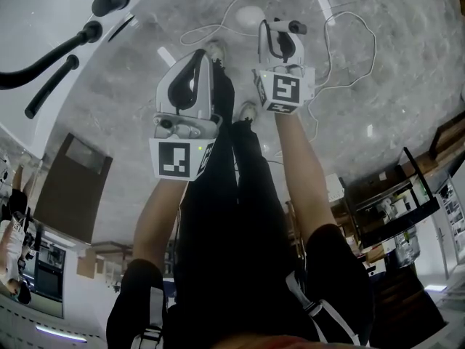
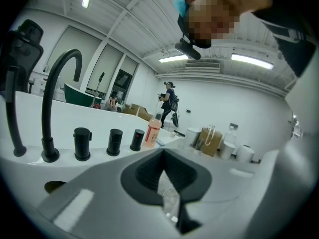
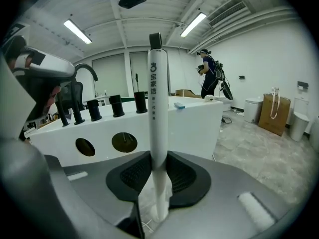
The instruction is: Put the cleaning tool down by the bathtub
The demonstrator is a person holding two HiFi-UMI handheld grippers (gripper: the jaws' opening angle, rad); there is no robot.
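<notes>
Right gripper view: right hand-held gripper pinches the upright tool near the tub, left hand-held gripper pressed together, empty; set-down pending: lower to the floor, then release.

A large open test hall set up as a mock bathroom. In the left gripper view, a white bathtub with a black faucet sits at nine o'clock. Strip lights and a ventilation duct run overhead at one o'clock. Cardboard boxes are stacked behind the tub.
</notes>
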